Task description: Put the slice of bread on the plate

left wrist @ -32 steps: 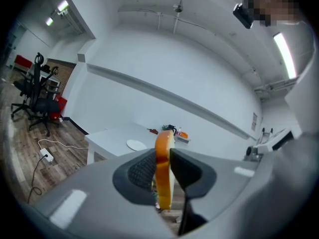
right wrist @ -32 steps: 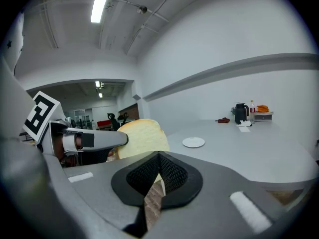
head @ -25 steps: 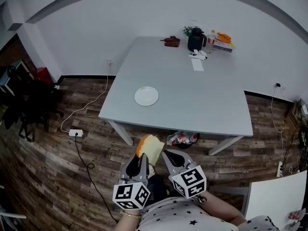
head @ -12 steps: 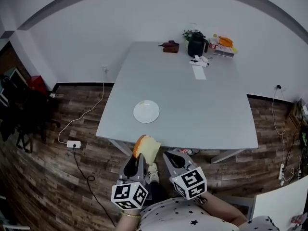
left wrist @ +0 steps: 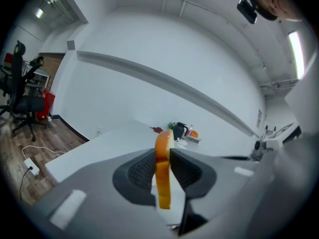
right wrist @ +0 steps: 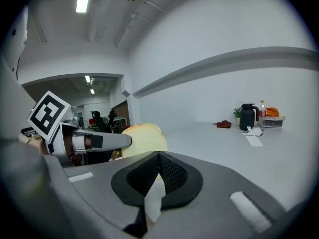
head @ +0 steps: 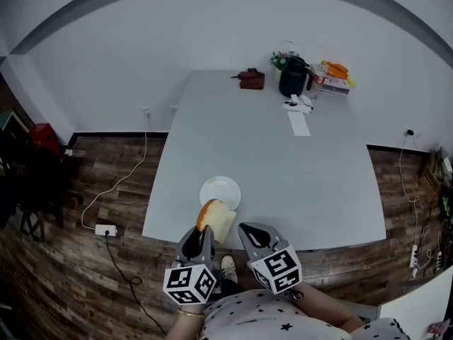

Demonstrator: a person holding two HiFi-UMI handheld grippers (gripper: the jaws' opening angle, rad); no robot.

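A slice of bread (head: 216, 219) with a brown crust stands upright in my left gripper (head: 205, 234), whose pads are shut on it; it shows edge-on in the left gripper view (left wrist: 163, 173). It hangs over the grey table's (head: 283, 183) near edge, just short of the white plate (head: 221, 191), which lies near the table's front left corner. My right gripper (head: 253, 231) is beside the left one, shut with nothing in it. In the right gripper view the bread (right wrist: 144, 139) is to the left of the closed right gripper (right wrist: 158, 156).
At the table's far end stand a black kettle (head: 291, 76), a dark brown object (head: 250, 80), a small plant, orange items on books (head: 334, 76) and a strip of paper (head: 299, 123). A power strip (head: 105, 229) and its cable lie on the wooden floor at left.
Both grippers and the bread have moved forward to the table's near edge. The plate and table now lie much closer in the head view. The grip on the bread is unchanged.
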